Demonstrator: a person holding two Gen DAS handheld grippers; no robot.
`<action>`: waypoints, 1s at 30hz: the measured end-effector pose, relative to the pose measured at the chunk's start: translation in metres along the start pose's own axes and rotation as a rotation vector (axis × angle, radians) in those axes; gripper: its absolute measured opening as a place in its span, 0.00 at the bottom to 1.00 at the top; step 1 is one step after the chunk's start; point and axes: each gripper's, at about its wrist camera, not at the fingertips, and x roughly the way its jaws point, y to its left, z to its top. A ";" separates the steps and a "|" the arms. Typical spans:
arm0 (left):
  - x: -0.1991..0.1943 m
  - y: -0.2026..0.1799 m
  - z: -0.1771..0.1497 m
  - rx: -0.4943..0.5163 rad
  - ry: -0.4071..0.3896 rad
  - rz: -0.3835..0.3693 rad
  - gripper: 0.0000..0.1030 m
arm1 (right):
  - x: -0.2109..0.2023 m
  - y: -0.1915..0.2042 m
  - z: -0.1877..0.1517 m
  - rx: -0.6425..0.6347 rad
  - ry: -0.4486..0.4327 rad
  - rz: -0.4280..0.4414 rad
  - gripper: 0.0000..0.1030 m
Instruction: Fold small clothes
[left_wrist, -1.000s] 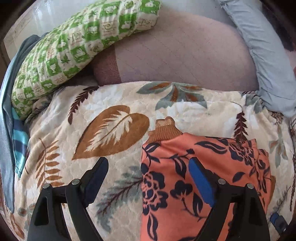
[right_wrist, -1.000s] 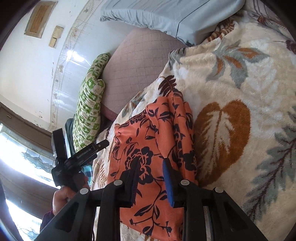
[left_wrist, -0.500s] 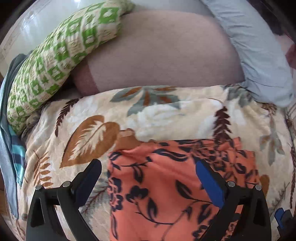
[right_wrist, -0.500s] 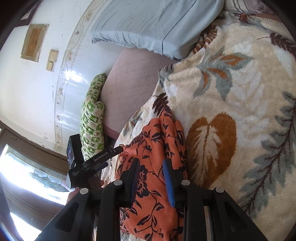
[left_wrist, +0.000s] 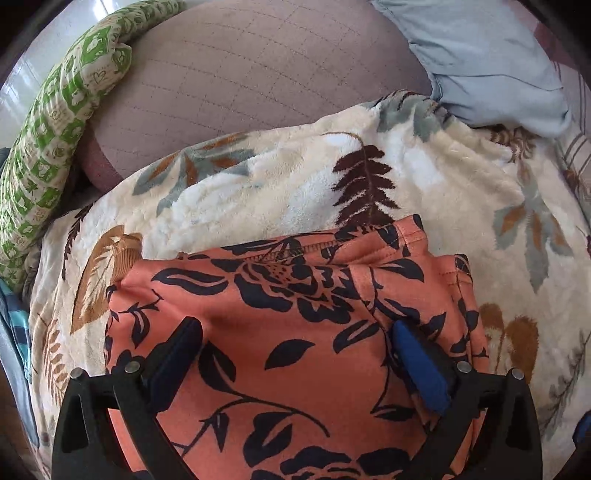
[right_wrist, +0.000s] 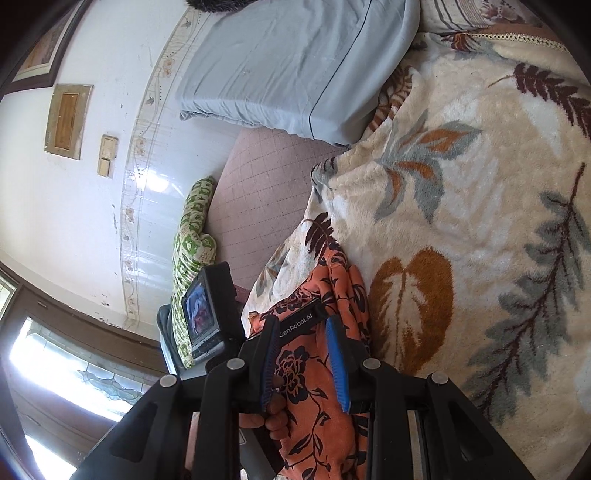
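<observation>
An orange garment (left_wrist: 295, 332) with dark blue flowers lies folded on a cream blanket (left_wrist: 295, 184) with a leaf print. A ribbed brown cuff (left_wrist: 125, 264) sticks out at its left. My left gripper (left_wrist: 293, 326) points steeply down over the garment's middle, jaws at their widest and nothing gripped. In the right wrist view the same garment (right_wrist: 321, 398) lies low in the middle. My right gripper (right_wrist: 303, 354) hovers above it, jaws partly apart with no cloth between the pads. The left gripper (right_wrist: 299, 321), held by a hand (right_wrist: 275, 413), reaches in from the left there.
A green patterned pillow (left_wrist: 55, 122) and a quilted mauve mattress (left_wrist: 258, 74) lie beyond the blanket. A pale blue pillow (left_wrist: 487, 62) sits at the far right. Striped teal cloth (left_wrist: 18, 325) hangs at the left edge. A white wall (right_wrist: 74, 206) and a window (right_wrist: 55, 369) lie left.
My left gripper has slid from the bare blanket at the garment's left edge to over its middle, and its jaws have widened. The right gripper shifted a little and rolled, gap unchanged.
</observation>
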 end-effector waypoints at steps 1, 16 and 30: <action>-0.007 0.007 -0.001 -0.007 -0.017 -0.026 1.00 | 0.000 0.000 0.000 0.002 0.000 0.002 0.29; -0.055 0.192 -0.111 -0.338 -0.057 -0.198 1.00 | 0.041 0.011 -0.023 -0.068 0.164 -0.067 0.64; -0.043 0.157 -0.100 -0.289 -0.111 -0.208 1.00 | 0.068 0.008 -0.027 -0.087 0.196 -0.121 0.64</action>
